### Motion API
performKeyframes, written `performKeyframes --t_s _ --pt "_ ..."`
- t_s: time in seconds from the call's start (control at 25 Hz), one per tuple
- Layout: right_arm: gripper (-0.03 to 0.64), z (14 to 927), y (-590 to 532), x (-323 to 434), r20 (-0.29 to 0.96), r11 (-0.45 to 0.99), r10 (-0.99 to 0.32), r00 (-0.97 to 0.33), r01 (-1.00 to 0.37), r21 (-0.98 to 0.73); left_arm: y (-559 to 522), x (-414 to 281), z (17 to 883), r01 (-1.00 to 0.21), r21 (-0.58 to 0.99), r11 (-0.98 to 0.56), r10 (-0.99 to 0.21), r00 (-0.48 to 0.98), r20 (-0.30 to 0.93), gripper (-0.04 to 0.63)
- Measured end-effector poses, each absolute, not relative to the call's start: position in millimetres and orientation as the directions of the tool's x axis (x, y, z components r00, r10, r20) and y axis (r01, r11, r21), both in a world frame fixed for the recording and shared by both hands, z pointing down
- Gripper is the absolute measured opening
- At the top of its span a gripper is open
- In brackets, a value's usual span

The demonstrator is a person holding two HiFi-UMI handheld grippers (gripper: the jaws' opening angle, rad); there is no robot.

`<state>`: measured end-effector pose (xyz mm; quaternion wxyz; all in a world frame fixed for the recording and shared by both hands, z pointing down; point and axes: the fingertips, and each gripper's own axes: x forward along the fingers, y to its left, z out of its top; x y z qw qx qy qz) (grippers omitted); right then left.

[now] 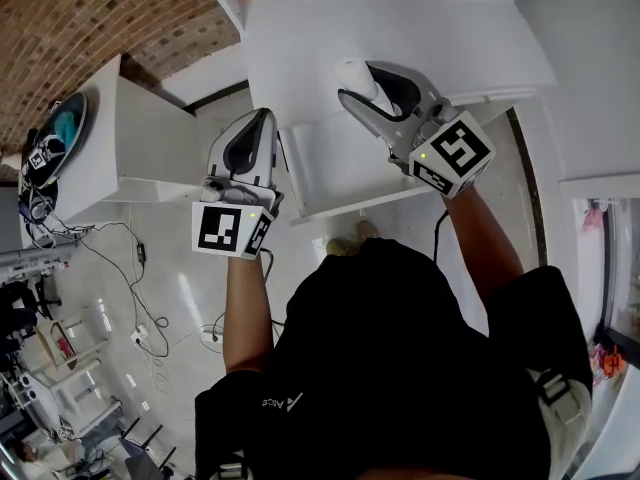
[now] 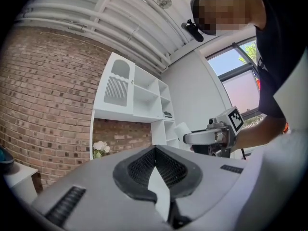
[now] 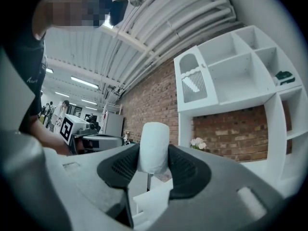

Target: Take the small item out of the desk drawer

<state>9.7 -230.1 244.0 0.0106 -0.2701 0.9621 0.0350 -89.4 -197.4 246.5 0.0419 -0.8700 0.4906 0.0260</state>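
A small white cylinder-shaped item is clamped upright between the black pads of my right gripper, which is shut on it. It is held above the white desk and the pulled-out drawer. From the left gripper view the item also shows, in the right gripper. My left gripper hangs left of the drawer, its tips touching with nothing between them. What lies inside the drawer is hard to make out.
A white side table with a black and teal object stands to the left. Cables trail over the tiled floor. A white shelf unit stands against the brick wall, with white flowers below it.
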Motion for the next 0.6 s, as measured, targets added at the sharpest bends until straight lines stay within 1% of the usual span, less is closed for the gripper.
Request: performKeyframes --t_s 0.28,0.6 --pt "0.178 229.2 -219.3 22.0 -0.127 0.841 -0.529 -0.839 -0.538 0.055 -190.4 -79.6 232.3 -0.851 -0.072 -0.520 -0.845 0.525 -0.103 0.000" --pt "0.176 232.6 -214.1 22.7 -0.142 0.826 -0.548 -0.824 -0.560 0.059 -185.2 -85.7 227.7 -0.862 -0.078 -0.500 -0.855 0.506 -0.114 0.000"
